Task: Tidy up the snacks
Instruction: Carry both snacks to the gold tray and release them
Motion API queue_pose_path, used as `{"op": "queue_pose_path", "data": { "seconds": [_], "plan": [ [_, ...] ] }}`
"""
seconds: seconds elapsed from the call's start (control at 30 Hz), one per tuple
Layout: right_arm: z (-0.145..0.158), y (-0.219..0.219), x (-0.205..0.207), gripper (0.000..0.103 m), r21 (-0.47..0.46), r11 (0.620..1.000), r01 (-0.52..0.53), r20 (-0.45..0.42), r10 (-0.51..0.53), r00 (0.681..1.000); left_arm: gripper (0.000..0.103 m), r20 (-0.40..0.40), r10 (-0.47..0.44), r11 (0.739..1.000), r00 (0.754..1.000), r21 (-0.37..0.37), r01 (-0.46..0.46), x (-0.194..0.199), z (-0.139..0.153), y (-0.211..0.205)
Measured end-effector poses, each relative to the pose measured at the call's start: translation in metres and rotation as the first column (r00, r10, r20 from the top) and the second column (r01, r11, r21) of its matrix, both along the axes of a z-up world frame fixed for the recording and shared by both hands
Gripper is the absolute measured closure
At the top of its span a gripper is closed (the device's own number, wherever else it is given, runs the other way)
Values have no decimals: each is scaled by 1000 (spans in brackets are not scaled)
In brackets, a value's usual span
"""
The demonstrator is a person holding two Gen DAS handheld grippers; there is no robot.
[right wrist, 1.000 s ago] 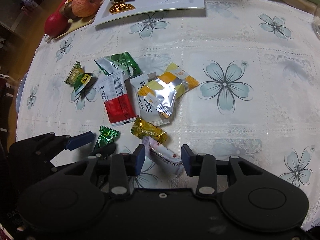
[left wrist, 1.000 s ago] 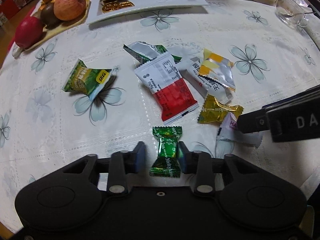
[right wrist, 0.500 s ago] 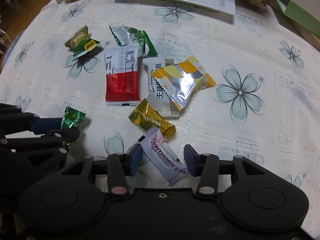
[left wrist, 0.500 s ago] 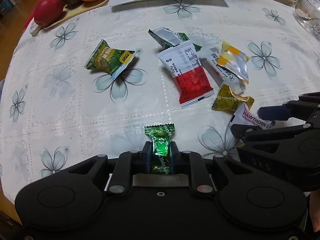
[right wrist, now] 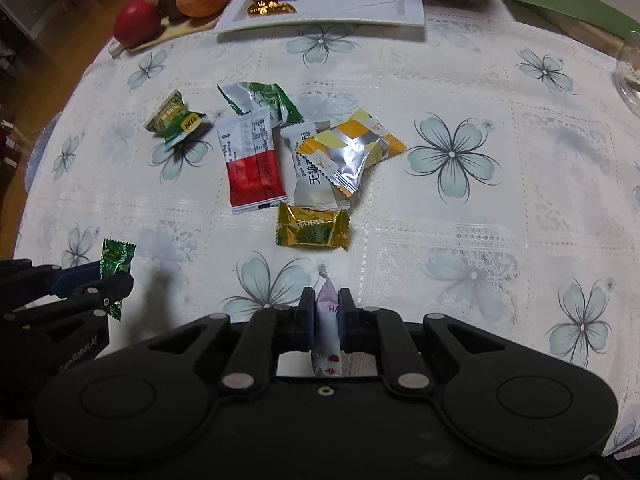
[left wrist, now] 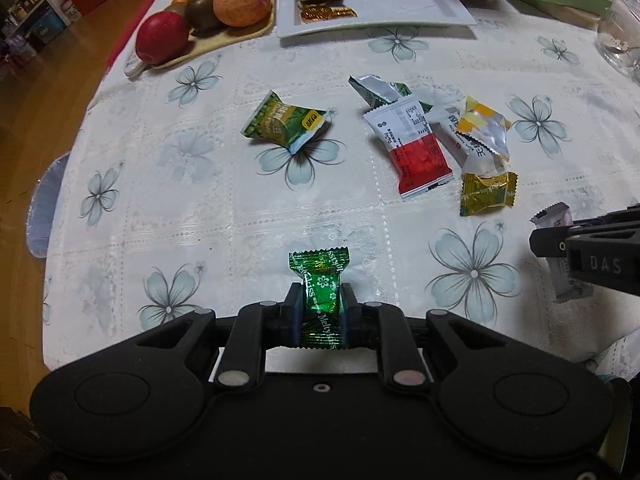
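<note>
Clamping a green candy (left wrist: 320, 300) between its pads, the left gripper (left wrist: 320, 312) hovers above the tablecloth (left wrist: 200, 208); the right gripper (right wrist: 325, 320) pinches a white stick packet (right wrist: 327, 320). Other snacks (right wrist: 256, 164) lie beyond.

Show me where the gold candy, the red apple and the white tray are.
gold candy (right wrist: 313, 231), right wrist view, wrapper middle.
red apple (left wrist: 162, 38), left wrist view, its side.
white tray (left wrist: 416, 6), left wrist view, bare part.
</note>
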State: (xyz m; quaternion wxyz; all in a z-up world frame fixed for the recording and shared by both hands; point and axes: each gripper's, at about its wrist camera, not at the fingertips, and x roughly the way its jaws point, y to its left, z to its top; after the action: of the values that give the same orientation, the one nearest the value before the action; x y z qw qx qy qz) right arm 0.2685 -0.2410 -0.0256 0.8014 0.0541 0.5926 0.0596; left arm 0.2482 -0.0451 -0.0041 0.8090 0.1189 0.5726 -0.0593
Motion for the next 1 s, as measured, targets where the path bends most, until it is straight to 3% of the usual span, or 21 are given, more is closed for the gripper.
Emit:
{"op": "queue_pose_path", "data": {
  "seconds": [0.27, 0.67, 0.83, 1.0],
  "plan": [
    [39, -10, -83, 91, 156, 978, 136, 75, -149, 986, 79, 56, 35, 999, 998, -30, -33, -61, 35, 13],
    [65, -13, -213, 90, 242, 942, 232, 112, -264, 958, 79, -29, 58, 973, 998, -223, -63, -156, 52, 34],
    [58, -9, -251, 90, 238, 935, 262, 103, -293, 951, 79, -56, 75, 971, 996, -222, -86, -182, 45, 34],
    [48, -2, -277, 90, 183, 940, 287, 105, -309, 945, 79, -42, 85, 984, 995, -152, -91, -203, 32, 26]
  ]
}}
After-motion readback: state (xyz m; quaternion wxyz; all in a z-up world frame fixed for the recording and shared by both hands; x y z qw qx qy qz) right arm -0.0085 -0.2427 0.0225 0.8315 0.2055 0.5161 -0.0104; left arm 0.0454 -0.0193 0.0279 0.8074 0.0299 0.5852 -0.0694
